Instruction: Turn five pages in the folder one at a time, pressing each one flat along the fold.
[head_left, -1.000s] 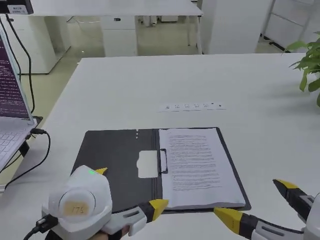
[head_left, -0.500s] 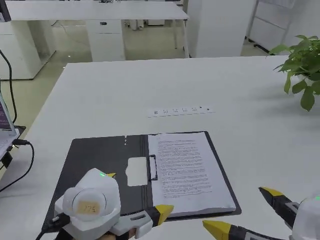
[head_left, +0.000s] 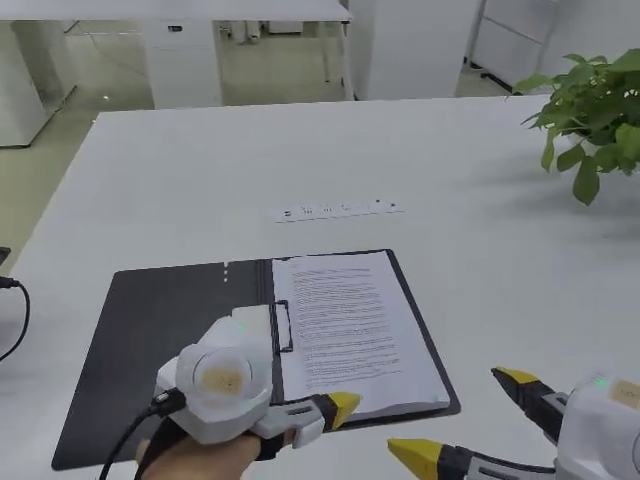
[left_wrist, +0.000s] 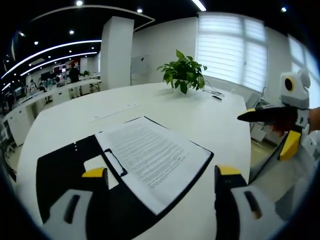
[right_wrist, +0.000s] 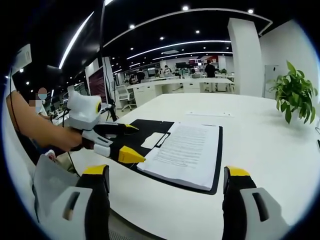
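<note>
A black folder (head_left: 150, 350) lies open on the white table, with a stack of printed pages (head_left: 345, 325) held on its right half by a metal clip (head_left: 283, 325). My left gripper (head_left: 300, 385) hovers open over the folder's near edge, one yellow tip at the pages' near edge. My right gripper (head_left: 462, 417) is open just off the folder's near right corner, touching nothing. In the left gripper view the pages (left_wrist: 150, 155) lie ahead of the open left gripper (left_wrist: 161, 172). In the right gripper view the pages (right_wrist: 187, 147) lie beyond the open right gripper (right_wrist: 166, 171).
A flat power strip (head_left: 340, 209) is set in the table (head_left: 480, 230) beyond the folder. A potted plant (head_left: 590, 120) stands at the far right. A cable (head_left: 15, 310) lies at the left edge. Desks and people fill the office behind.
The head camera has panned right, so the laptop has left the picture and the plant shows more. My left gripper has edged right to the pages' near edge. Both stay open.
</note>
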